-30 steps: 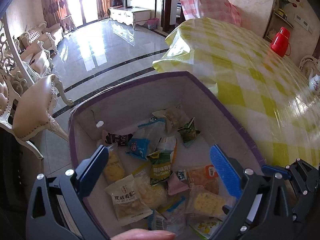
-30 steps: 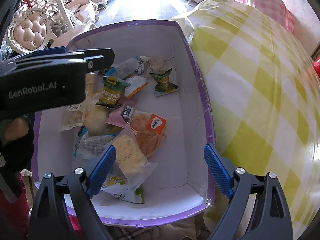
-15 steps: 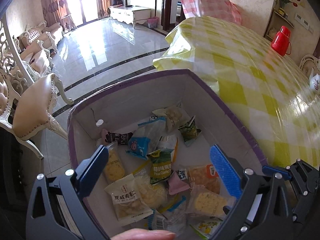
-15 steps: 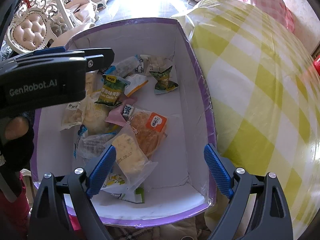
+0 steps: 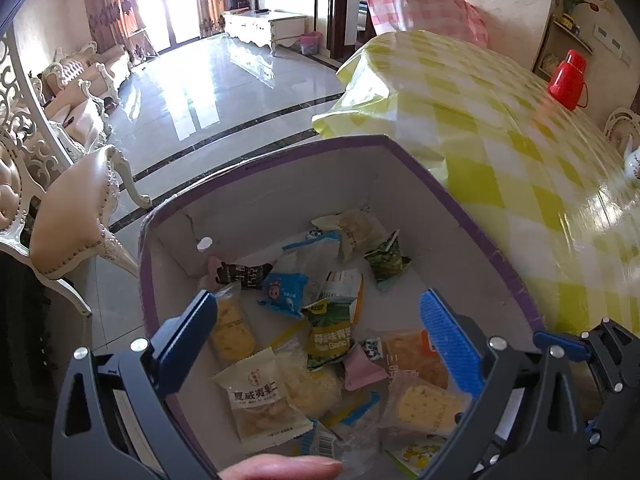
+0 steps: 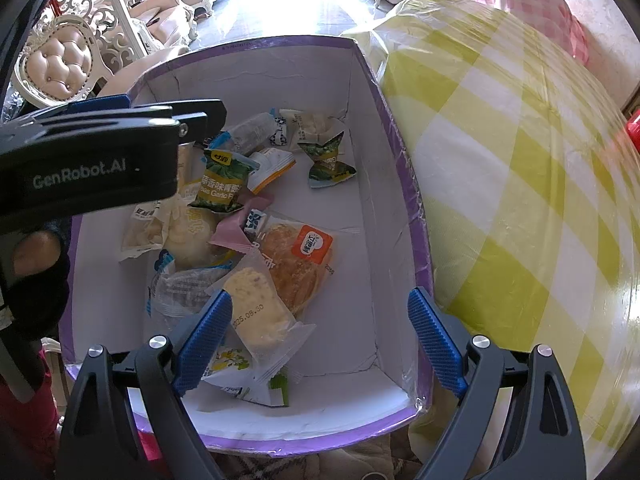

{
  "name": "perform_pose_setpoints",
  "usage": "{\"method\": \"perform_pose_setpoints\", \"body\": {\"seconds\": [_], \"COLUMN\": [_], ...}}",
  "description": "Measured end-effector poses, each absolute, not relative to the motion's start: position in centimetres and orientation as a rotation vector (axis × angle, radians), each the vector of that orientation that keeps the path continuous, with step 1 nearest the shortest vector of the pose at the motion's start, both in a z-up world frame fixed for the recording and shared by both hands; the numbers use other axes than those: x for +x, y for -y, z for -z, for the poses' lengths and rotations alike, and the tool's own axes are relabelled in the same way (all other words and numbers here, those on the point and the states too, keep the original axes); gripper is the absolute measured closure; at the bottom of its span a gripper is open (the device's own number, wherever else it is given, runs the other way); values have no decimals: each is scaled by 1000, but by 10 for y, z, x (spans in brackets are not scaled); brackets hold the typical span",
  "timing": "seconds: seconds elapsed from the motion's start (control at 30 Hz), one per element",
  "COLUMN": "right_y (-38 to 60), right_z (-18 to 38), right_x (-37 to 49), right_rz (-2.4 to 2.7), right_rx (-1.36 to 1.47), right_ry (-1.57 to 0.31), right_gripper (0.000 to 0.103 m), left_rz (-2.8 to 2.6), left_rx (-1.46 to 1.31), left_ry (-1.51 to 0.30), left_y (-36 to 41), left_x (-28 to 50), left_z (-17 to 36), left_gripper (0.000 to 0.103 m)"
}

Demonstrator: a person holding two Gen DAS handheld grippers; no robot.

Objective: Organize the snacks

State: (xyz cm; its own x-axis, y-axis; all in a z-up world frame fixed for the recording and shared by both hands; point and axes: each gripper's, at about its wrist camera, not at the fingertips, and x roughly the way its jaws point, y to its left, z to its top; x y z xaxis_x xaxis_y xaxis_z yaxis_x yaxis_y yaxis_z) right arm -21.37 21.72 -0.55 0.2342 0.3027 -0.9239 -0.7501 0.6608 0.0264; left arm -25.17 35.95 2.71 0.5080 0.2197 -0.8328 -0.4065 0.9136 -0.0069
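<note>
Both your grippers hang over the purple-rimmed box, which sits against the edge of the bench with the yellow check cloth. The left gripper has its fingers spread wide and holds nothing; the right gripper is spread and empty too.

The snacks lie in a loose overlapping heap on the box floor. They look light, sealed in thin crinkly film that will likely slide and puff under pressure. The clear-wrapped yellow cake nearest your right gripper seems soft and crushable, so take it by the flat crimped seal at its end, not across the middle. The same goes for the round pastry with the orange label under it. The green garlic-snack packet rides on top of the heap; pinch a corner. The small green pouch lies apart by the right wall, the easiest clean grab.
</note>
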Motion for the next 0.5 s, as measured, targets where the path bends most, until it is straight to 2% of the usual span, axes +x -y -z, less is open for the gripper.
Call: {"method": "perform_pose_setpoints", "body": {"seconds": [0.5], "right_y": [-218], "right_z": [6], "right_x": [-214], "right_rz": [-760], "right_rx": [-478], "right_ry": [-1114], "right_gripper": [17], "left_rz": [-384], "left_rx": [-219], "left_ry": [-1007], "left_y": [-362], "left_x": [-247], "left_z": [-21], "left_gripper": [2]}}
